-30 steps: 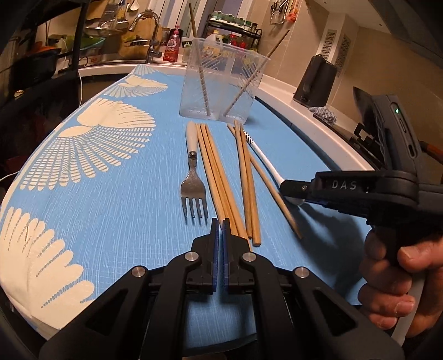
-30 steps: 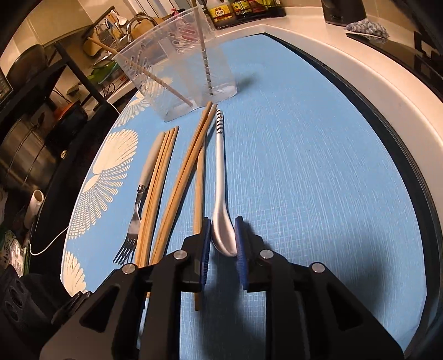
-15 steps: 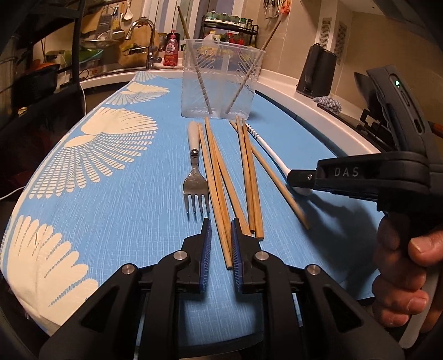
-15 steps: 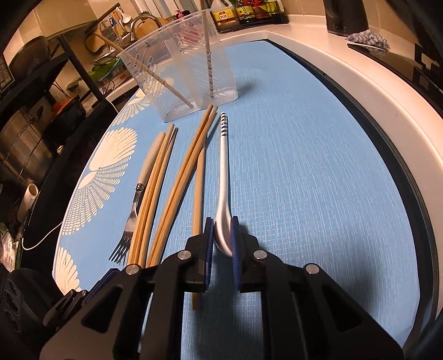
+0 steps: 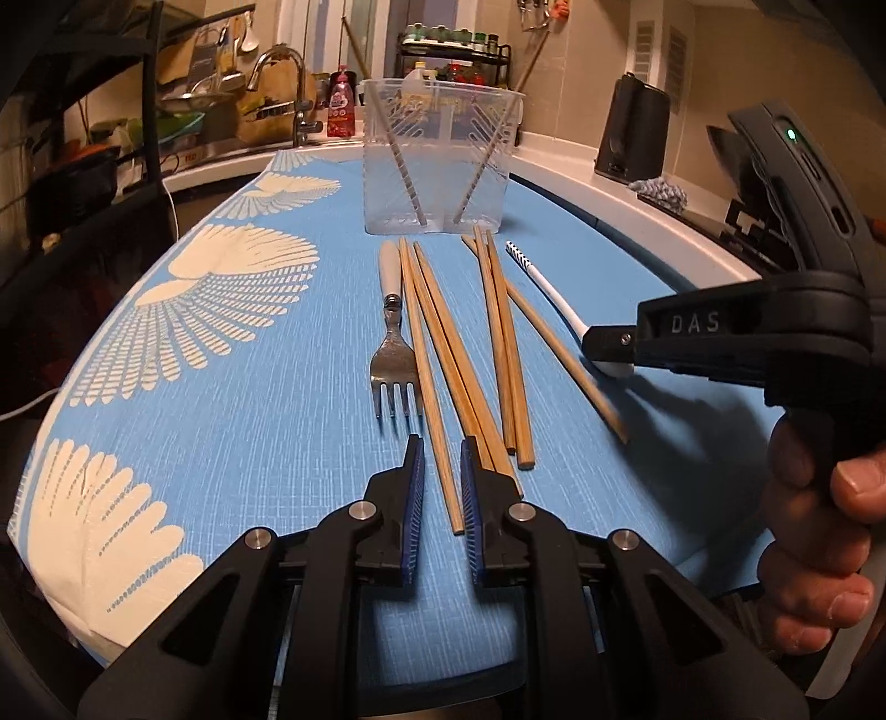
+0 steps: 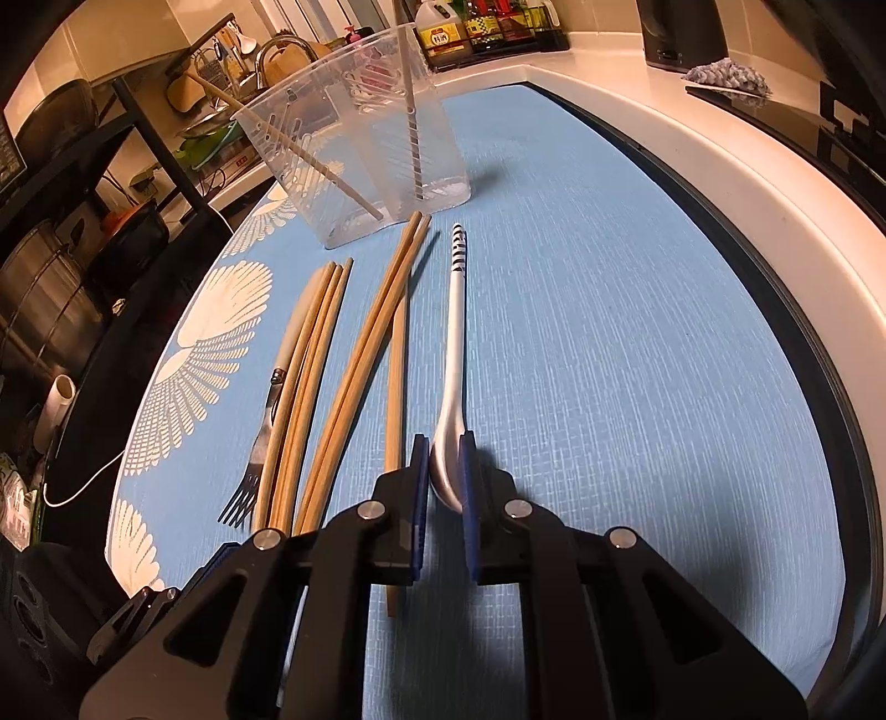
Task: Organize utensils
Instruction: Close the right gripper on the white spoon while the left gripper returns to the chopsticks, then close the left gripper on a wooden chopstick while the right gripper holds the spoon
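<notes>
A fork [image 5: 394, 360], several wooden chopsticks [image 5: 501, 332] and a white spoon [image 5: 554, 293] with a striped handle end lie side by side on the blue cloth [image 5: 221, 443]. Behind them stands a clear plastic container [image 5: 440, 160] holding a chopstick and a spiral-marked stick. My left gripper [image 5: 443, 443] is low over the cloth, jaws slightly apart around the near end of one chopstick [image 5: 431, 387], pads not pressing it. My right gripper [image 6: 444, 443] is shut on the spoon [image 6: 457, 332] at its bowl; its tip [image 5: 601, 343] shows from the side, held by a hand [image 5: 819, 526].
A white counter rim [image 6: 747, 183] curves around the cloth on the right. On the counter sit a black kettle [image 5: 637, 133] and a grey rag [image 5: 659, 191]. A sink faucet [image 5: 277, 66] and a bottle rack [image 5: 454, 44] are at the back, dark shelving [image 6: 83, 249] at the left.
My left jaws went from shut to slightly apart and came around a chopstick's near end. My right jaws closed in onto the spoon's bowl.
</notes>
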{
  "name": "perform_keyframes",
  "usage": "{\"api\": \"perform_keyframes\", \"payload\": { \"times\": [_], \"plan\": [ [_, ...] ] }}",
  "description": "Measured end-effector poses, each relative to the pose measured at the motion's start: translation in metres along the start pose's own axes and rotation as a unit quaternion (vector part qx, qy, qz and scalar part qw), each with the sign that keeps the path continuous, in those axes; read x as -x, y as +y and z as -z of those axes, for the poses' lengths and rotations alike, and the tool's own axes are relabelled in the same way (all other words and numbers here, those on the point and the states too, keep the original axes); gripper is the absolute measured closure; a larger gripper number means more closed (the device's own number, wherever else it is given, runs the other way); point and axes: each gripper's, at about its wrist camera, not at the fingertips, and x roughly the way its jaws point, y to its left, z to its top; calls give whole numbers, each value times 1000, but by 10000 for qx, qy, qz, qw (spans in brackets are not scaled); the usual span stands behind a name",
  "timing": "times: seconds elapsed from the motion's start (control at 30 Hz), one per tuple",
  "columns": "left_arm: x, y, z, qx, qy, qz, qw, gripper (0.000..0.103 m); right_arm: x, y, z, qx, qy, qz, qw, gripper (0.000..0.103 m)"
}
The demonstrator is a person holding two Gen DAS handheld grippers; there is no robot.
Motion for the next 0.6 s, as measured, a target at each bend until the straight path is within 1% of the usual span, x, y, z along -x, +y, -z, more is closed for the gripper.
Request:
{"api": "perform_keyframes", "payload": {
  "times": [0.07, 0.17, 0.33, 0.47, 0.5, 0.6],
  "plan": [
    [0, -2, 1, -101, -29, -59, 9999, 89, 0, -1, 1, -27, -11, -12, 10000, 92],
    [1, -4, 2, -214, -81, -134, 9996, 89, 0, 2, 2, 89, -48, 55, 9999, 91],
    [2, -5, 2, -225, -115, -155, 9996, 89, 0, 7, 3, 312, -103, 246, 9992, 88],
    [1, -4, 2, -172, -161, -119, 9997, 89, 0, 11, 5, 505, -164, 400, 9978, 88],
    [1, -4, 2, -168, -181, -117, 9996, 90, -1, 11, 6, 518, -132, 421, 9977, 84],
    [2, -4, 4, -151, -235, -128, 9995, 90, 0, 13, 12, 575, -261, 507, 9967, 86]
  ]
}}
